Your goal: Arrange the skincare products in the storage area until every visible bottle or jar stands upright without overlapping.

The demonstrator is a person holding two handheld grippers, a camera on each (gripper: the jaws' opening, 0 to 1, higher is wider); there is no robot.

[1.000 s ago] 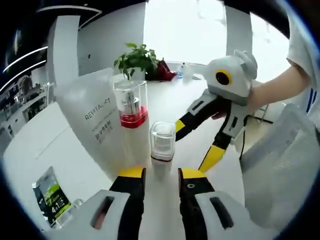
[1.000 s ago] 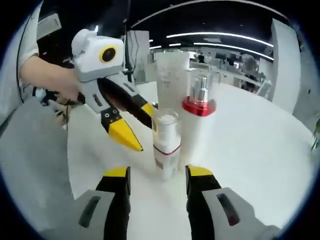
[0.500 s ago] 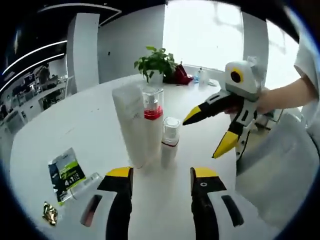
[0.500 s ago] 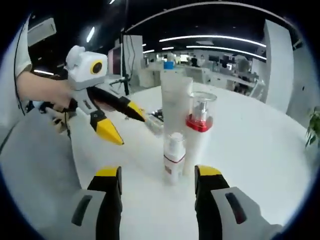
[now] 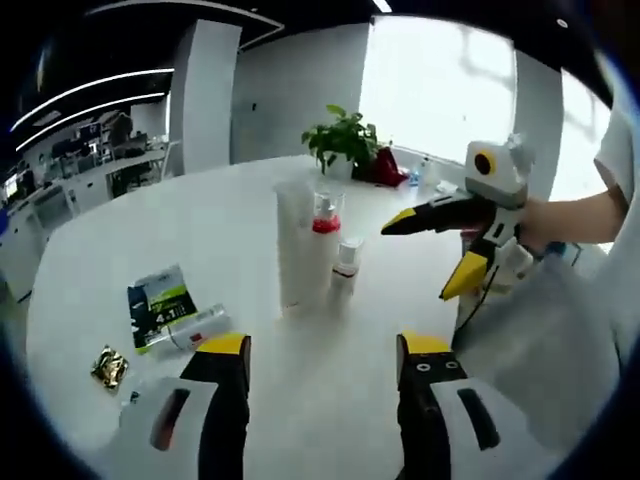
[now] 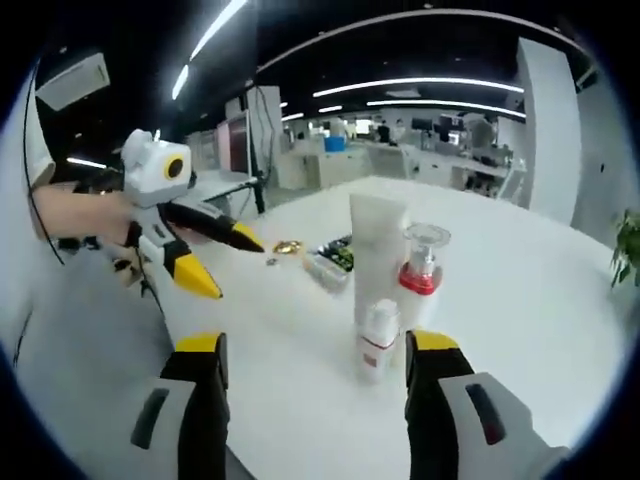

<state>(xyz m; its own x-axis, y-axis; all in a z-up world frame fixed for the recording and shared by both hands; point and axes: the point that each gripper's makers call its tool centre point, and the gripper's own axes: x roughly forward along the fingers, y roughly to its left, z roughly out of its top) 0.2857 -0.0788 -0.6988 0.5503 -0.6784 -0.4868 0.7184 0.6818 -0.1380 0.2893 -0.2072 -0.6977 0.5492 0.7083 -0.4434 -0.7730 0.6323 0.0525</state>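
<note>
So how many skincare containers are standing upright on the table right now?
3, grouped mid-table: a tall white tube, a red-collared pump bottle beside it, and a small bottle in front. Others may be hidden behind.

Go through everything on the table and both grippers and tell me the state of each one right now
white tube: upright on the table
red-collared pump bottle: upright beside the tube
small white bottle: upright, in front of the others
green sachet: lying flat
clear small bottle: lying on its side
gold wrapper: lying flat, crumpled
left gripper: open, empty
right gripper: open, empty
</note>
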